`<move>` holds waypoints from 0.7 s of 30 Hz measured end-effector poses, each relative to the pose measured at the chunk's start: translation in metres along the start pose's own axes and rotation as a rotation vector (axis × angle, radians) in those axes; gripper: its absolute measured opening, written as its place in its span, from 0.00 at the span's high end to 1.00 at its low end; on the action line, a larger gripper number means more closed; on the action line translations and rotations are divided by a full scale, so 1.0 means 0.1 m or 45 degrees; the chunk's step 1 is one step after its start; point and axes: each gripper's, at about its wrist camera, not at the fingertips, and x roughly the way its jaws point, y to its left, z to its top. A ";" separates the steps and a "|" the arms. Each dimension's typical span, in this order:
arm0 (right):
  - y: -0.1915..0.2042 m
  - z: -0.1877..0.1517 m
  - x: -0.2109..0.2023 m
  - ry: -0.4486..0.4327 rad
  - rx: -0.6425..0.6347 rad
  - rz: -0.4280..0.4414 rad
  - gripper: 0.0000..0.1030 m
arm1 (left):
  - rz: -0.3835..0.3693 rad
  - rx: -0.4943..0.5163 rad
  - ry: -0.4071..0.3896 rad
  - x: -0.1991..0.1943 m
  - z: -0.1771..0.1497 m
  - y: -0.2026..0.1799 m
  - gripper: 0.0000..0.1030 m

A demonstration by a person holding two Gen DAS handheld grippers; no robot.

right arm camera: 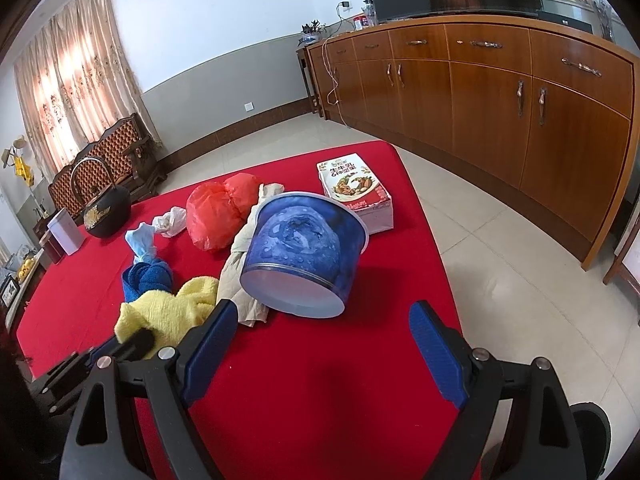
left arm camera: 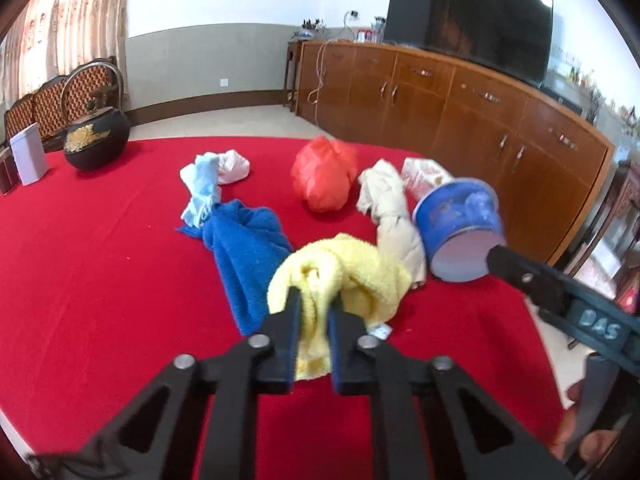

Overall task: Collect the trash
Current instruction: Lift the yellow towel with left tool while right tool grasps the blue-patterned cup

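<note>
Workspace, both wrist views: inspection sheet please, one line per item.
Surface: red tablecloth covers the table.
Job's things: blue paper bowl tipped on its side; red plastic bag; crumpled white tissue; beige wrapper; light blue mask.
Clutter: yellow towel, blue towel, snack box, black teapot, white box.
Grippers: left gripper shut on yellow towel; right gripper open, short of the bowl.
Cables: cord hanging down the cabinet.
Surroundings: wooden cabinet, television, curtains, tiled floor.
</note>
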 end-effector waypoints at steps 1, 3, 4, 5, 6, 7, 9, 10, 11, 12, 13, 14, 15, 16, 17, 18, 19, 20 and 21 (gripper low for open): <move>0.00 0.00 -0.01 -0.004 0.002 0.004 0.13 | -0.011 -0.003 -0.028 -0.08 0.02 0.01 0.88; 0.01 0.01 -0.03 -0.011 0.000 0.008 0.14 | -0.020 -0.005 -0.069 -0.18 0.04 0.02 0.89; 0.01 0.01 -0.03 -0.013 -0.003 0.006 0.14 | -0.025 -0.009 -0.096 -0.24 0.06 0.03 0.89; 0.01 0.01 -0.04 -0.015 -0.007 0.003 0.14 | -0.031 -0.015 -0.111 -0.27 0.08 0.04 0.89; 0.01 0.01 -0.03 -0.014 -0.008 0.002 0.14 | -0.042 -0.032 -0.122 -0.29 0.10 0.06 0.89; 0.01 0.01 -0.03 -0.012 -0.004 0.002 0.14 | -0.051 -0.053 -0.127 -0.30 0.13 0.08 0.89; 0.00 0.01 -0.03 -0.011 0.007 0.008 0.14 | -0.053 -0.075 -0.140 -0.29 0.18 0.11 0.89; 0.00 0.02 -0.02 -0.011 0.009 0.008 0.14 | -0.053 -0.092 -0.154 -0.29 0.20 0.13 0.89; 0.00 0.03 -0.01 -0.011 0.010 0.008 0.14 | -0.052 -0.111 -0.169 -0.31 0.22 0.16 0.89; 0.00 0.03 0.00 -0.011 0.011 0.008 0.14 | -0.051 -0.121 -0.183 -0.32 0.24 0.17 0.89; 0.00 0.04 0.00 -0.012 0.011 0.007 0.14 | -0.046 -0.133 -0.205 -0.35 0.26 0.19 0.89; 0.00 0.04 0.02 -0.011 0.012 0.007 0.14 | -0.041 -0.142 -0.224 -0.36 0.28 0.20 0.89; 0.00 0.05 0.04 -0.006 0.014 0.005 0.14 | -0.036 -0.143 -0.231 -0.36 0.31 0.21 0.89; -0.01 0.06 0.06 -0.002 0.018 0.001 0.14 | -0.035 -0.146 -0.229 -0.33 0.32 0.22 0.89; -0.01 0.06 0.07 -0.002 0.023 -0.001 0.14 | -0.035 -0.156 -0.226 -0.30 0.33 0.23 0.89; -0.01 0.08 0.09 0.000 0.028 0.000 0.14 | -0.034 -0.161 -0.215 -0.26 0.33 0.24 0.89; -0.02 0.09 0.12 0.007 0.026 -0.004 0.14 | -0.035 -0.166 -0.208 -0.24 0.33 0.24 0.89; -0.02 0.10 0.14 0.015 0.024 -0.008 0.14 | -0.035 -0.169 -0.203 -0.22 0.32 0.24 0.89; -0.02 0.10 0.17 0.022 0.027 -0.008 0.14 | -0.035 -0.170 -0.198 -0.20 0.32 0.24 0.89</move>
